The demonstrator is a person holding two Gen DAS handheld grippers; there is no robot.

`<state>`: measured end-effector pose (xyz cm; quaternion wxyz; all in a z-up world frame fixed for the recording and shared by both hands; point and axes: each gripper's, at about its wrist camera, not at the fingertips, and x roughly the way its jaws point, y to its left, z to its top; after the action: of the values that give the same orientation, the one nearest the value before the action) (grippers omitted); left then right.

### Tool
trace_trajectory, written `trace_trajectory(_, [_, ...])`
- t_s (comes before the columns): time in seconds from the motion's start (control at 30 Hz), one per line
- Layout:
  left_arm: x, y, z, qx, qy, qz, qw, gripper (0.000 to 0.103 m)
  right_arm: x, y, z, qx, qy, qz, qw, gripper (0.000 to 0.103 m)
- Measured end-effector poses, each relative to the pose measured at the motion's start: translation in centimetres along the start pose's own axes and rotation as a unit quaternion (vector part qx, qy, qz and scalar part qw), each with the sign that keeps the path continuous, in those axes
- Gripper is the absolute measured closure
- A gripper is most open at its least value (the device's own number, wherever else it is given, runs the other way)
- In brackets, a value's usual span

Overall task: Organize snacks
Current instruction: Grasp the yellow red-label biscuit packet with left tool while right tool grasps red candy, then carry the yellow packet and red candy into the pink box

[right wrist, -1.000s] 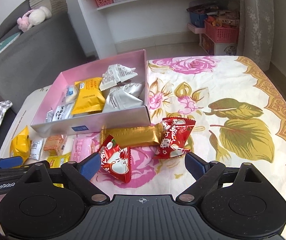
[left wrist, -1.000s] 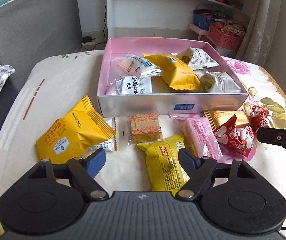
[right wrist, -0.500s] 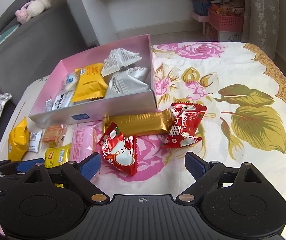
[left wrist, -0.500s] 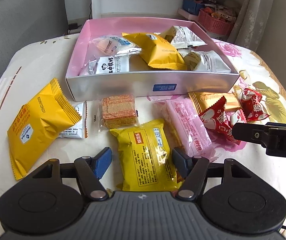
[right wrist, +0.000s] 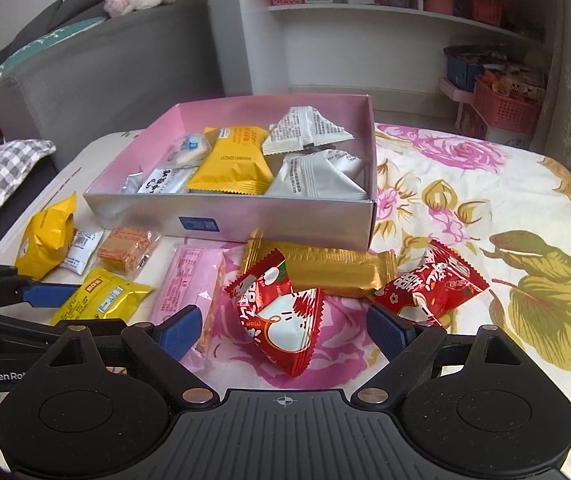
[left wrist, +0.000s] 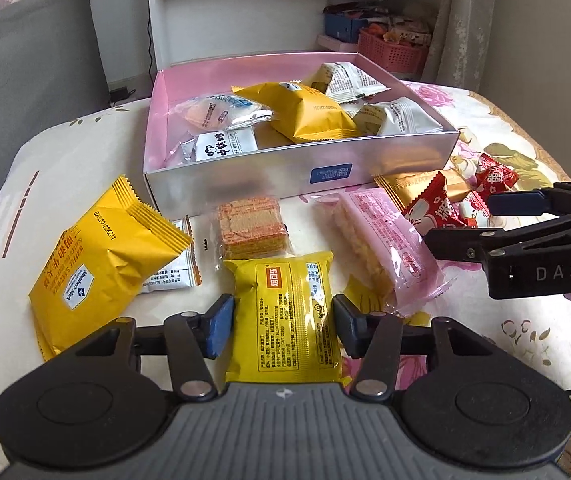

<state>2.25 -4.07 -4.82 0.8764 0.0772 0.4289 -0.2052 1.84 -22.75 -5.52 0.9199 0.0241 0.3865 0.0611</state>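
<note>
A pink-lined box (left wrist: 245,184) (right wrist: 285,224) holds several snack packets. My left gripper (left wrist: 281,326) is open, its fingers on either side of a small yellow packet (left wrist: 289,312) (right wrist: 101,296) lying on the table; contact is not clear. My right gripper (right wrist: 285,328) is open around a red packet (right wrist: 281,312) (left wrist: 433,208), without touching it. Loose on the table lie a big yellow packet (left wrist: 97,264), a wafer (left wrist: 251,224), a pink bar (left wrist: 385,244), a gold bar (right wrist: 325,268) and a second red packet (right wrist: 433,284).
The table wears a floral cloth (right wrist: 485,208). A grey sofa (right wrist: 97,76) stands at the left and white shelves (right wrist: 365,24) with pink baskets at the back. The right gripper's fingers (left wrist: 525,216) cross the right side of the left wrist view.
My left gripper has moved forward and narrowed so the small yellow packet now lies between its fingers. My right gripper has come closer to the red packet, which now sits between its fingers.
</note>
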Motion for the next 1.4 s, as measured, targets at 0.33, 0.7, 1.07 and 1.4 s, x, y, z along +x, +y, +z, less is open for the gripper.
trace_trajectory(0.33, [-0.2, -0.2, 0.0, 0.002, 0.006, -0.019, 0.9998, 0.052, 0.7, 0.8, -0.2, -0.029, 0.012, -0.002, 1.0, 0.061])
trace_trajectory(0.7, [-0.7, 0.2, 0.5, -0.028, 0.012, -0.025, 0.9992, 0.057, -0.7, 1.1, 0.7, -0.024, 0.011, 0.018, 1.0, 0.072])
trace_trajectory(1.07, [-2.7, 1.0, 2.4, -0.061, -0.016, -0.037, 0.9973, 0.057, -2.5, 1.1, 2.3, 0.002, -0.013, 0.034, 0.999, 0.072])
trace_trajectory(1.4, [-2.9, 2.9, 5.0, -0.113, -0.059, -0.029, 0.9914, 0.057, -2.3, 0.3, 5.1, 0.052, -0.042, 0.043, 0.997, 0.072])
